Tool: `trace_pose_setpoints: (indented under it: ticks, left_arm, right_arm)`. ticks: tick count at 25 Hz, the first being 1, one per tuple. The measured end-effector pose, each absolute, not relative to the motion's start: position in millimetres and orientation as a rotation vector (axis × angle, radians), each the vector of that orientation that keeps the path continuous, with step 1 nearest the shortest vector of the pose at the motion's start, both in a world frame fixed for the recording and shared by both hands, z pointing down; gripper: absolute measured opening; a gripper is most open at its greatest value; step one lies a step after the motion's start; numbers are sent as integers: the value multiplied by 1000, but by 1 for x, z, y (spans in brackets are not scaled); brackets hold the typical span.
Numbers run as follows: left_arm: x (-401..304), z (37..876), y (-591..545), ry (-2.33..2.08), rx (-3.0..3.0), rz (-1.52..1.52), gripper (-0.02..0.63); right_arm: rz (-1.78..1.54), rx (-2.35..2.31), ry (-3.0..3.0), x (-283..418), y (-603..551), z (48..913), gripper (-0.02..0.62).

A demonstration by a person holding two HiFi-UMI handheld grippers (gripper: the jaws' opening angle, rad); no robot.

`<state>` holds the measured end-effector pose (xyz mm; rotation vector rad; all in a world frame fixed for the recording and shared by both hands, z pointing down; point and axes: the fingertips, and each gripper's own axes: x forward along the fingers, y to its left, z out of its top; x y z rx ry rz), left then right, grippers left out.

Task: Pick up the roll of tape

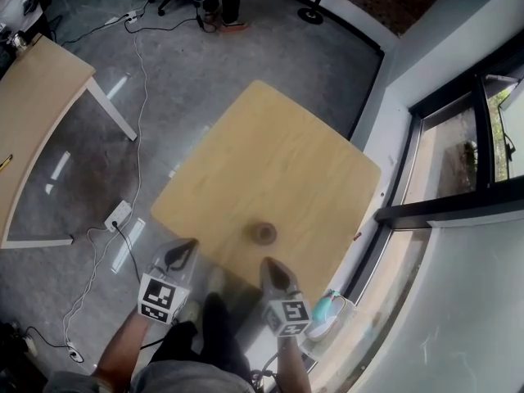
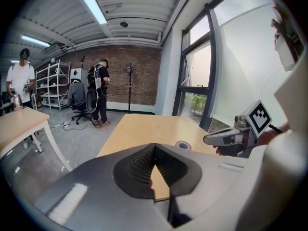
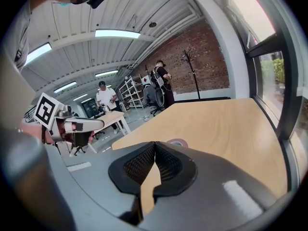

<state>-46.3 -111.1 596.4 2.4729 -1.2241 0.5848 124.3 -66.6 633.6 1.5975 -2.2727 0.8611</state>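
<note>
The roll of tape lies flat close to the table's near edge. It is probably light, stiff and smooth, best pinched across its ring wall. The right tongs hover just beside it and the left tongs farther left, both closed and empty.

We see daylight from the window and ceiling strip lights; both gripper views bend toward dark corners, and the head view blurs the roll of tape.

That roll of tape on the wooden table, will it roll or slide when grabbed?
The roll of tape lies flat, so it probably won't roll. It looks small, likely light, and may skid on the smooth table.
</note>
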Motion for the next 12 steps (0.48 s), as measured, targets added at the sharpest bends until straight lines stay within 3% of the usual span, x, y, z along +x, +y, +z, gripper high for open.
trace_pose_setpoints:
  ticks: [5,12]
  left_arm:
    - [-49,597,-111,-1231,2466,581,0]
    - [-40,592,-108,-1213,2480,580,0]
  right_arm:
    - [801,1571,-2268,124,-82,638,20]
    - [755,1524,-2253,125,-99,647,78]
